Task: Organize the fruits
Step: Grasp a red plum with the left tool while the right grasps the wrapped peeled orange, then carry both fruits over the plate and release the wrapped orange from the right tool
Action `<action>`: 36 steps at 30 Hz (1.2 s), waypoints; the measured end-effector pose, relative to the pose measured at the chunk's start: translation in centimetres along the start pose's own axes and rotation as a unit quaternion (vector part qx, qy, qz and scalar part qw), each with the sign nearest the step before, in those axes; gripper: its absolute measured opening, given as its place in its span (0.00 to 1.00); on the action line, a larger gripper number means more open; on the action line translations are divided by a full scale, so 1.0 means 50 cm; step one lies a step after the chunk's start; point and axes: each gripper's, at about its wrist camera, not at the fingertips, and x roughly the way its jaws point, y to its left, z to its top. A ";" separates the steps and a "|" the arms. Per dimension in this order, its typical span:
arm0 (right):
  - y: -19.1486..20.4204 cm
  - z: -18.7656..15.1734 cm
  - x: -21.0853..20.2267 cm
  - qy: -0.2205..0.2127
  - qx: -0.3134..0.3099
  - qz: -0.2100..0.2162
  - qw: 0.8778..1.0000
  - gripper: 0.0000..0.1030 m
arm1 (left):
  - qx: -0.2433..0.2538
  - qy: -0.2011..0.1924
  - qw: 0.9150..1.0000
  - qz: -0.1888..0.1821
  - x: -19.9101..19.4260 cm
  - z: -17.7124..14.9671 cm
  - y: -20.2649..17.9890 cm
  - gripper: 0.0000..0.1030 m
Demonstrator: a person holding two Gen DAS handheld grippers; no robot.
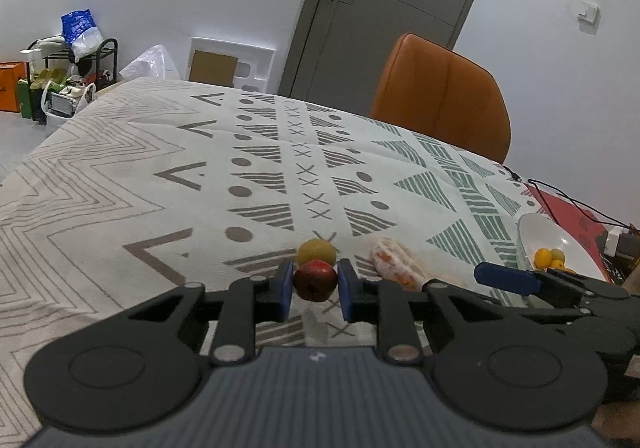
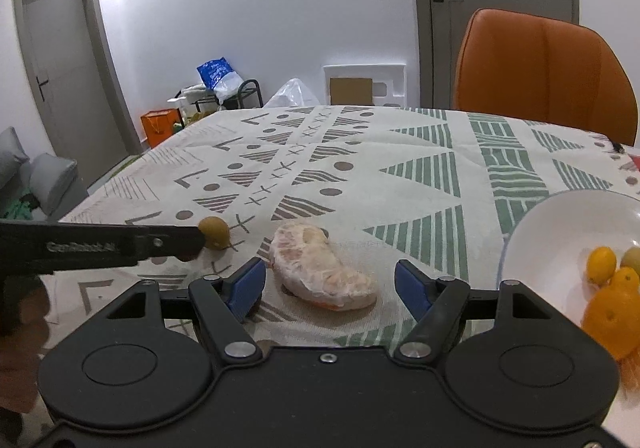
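Observation:
My left gripper (image 1: 315,284) is shut on a small dark red fruit (image 1: 315,280), held just above the patterned tablecloth. A yellow-green round fruit (image 1: 316,252) lies on the cloth just beyond it; it also shows in the right wrist view (image 2: 216,233), partly behind the left gripper's finger (image 2: 120,246). My right gripper (image 2: 330,282) is open and empty, its jaws on either side of a wrapped peeled pomelo segment (image 2: 324,268), which also shows in the left view (image 1: 394,260). A white bowl (image 2: 560,224) at the right holds several orange and yellow fruits (image 2: 601,265).
An orange chair (image 2: 544,76) stands behind the table's far edge. A red mat with black cables (image 1: 568,212) lies beyond the bowl (image 1: 532,232). Doors, a shoe rack and bags stand by the back wall.

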 end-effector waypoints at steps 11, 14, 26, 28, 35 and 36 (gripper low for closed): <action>0.015 0.021 0.046 0.023 -0.016 0.016 0.999 0.60 | -0.012 -0.009 1.000 0.011 -0.013 0.003 0.034 0.21; 0.020 0.024 0.058 0.029 -0.022 0.016 0.999 0.60 | -0.015 -0.010 1.000 0.013 -0.016 0.003 0.042 0.21; 0.005 0.042 0.029 0.010 -0.018 0.006 1.000 0.37 | -0.018 -0.017 1.000 0.013 -0.028 0.004 0.042 0.21; 0.000 0.043 0.011 0.002 -0.013 0.007 1.000 0.37 | -0.016 -0.018 1.000 0.011 -0.031 0.004 0.036 0.21; -0.017 0.041 -0.042 -0.025 0.001 0.004 1.000 0.37 | -0.004 -0.028 1.000 0.001 -0.044 0.007 0.001 0.21; -0.021 0.040 -0.050 -0.028 0.003 0.002 1.000 0.37 | -0.002 -0.030 1.000 -0.002 -0.047 0.008 -0.006 0.21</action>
